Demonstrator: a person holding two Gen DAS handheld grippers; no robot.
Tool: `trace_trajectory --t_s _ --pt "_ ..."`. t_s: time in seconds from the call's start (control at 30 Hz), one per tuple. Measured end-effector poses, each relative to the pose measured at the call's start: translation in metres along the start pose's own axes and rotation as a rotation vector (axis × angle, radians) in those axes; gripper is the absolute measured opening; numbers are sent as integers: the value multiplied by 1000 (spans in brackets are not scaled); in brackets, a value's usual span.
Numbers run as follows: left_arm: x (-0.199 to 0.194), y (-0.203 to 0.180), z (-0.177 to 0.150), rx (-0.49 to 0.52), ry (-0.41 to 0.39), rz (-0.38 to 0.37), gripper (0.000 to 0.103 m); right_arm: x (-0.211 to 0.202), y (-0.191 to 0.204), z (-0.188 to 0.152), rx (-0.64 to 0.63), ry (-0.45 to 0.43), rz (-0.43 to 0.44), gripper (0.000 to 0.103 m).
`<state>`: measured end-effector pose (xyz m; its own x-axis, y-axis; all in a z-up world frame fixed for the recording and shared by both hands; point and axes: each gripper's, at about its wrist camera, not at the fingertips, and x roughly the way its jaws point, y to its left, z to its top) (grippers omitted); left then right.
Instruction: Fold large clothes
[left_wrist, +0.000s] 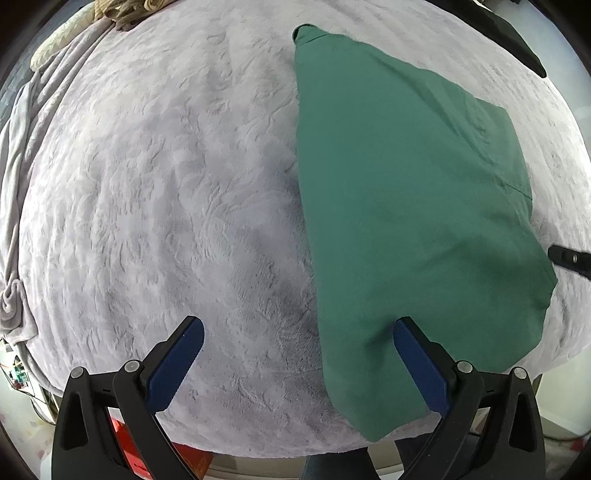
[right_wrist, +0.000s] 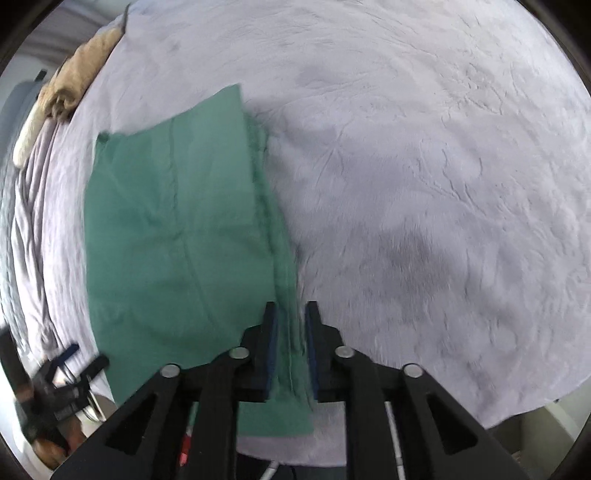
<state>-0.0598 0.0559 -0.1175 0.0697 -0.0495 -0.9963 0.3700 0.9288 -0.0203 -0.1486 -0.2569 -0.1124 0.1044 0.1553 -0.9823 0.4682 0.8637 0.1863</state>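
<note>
The grey plush bed cover (left_wrist: 166, 192) lies bare and open left of the green garment (left_wrist: 399, 192) — broad passage there toward the far edge. In the right wrist view the cover right of the garment is equally free. Obstacles sit only at the far left corner — a tan bundle (right_wrist: 79, 79) and bunched grey bedding (left_wrist: 18, 155) along the left edge.

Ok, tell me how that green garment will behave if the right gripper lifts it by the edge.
The green garment will probably go limp and drape, since it lies flat in soft folded layers on the blanket. It looks thin, so likely light. The layers may slide apart, because the right gripper has its fingers around only one narrow edge strip. The left gripper is open, supporting nothing.
</note>
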Motion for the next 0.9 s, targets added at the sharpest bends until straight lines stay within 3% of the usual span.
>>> trace_trajectory --t_s 0.07,0.33,0.4,0.53,0.63,0.9 --pt "-2 -4 5 10 -8 1 103 -5 8 -7 -23 -20 -9 48" --pt "-9 -13 0 35 -8 18 103 -6 31 -19 -83 5 -56 49" --pt "-12 -13 -1 33 -8 20 103 -5 44 -17 -92 4 -71 59" --pt "-20 -10 1 23 -19 30 103 -12 66 -16 -111 -19 -96 65" --pt "-31 -9 5 12 -35 32 103 -21 72 -16 -112 -37 -102 79" --pt "-56 -19 14 -2 -96 21 103 -49 76 -2 -121 -97 -121 86"
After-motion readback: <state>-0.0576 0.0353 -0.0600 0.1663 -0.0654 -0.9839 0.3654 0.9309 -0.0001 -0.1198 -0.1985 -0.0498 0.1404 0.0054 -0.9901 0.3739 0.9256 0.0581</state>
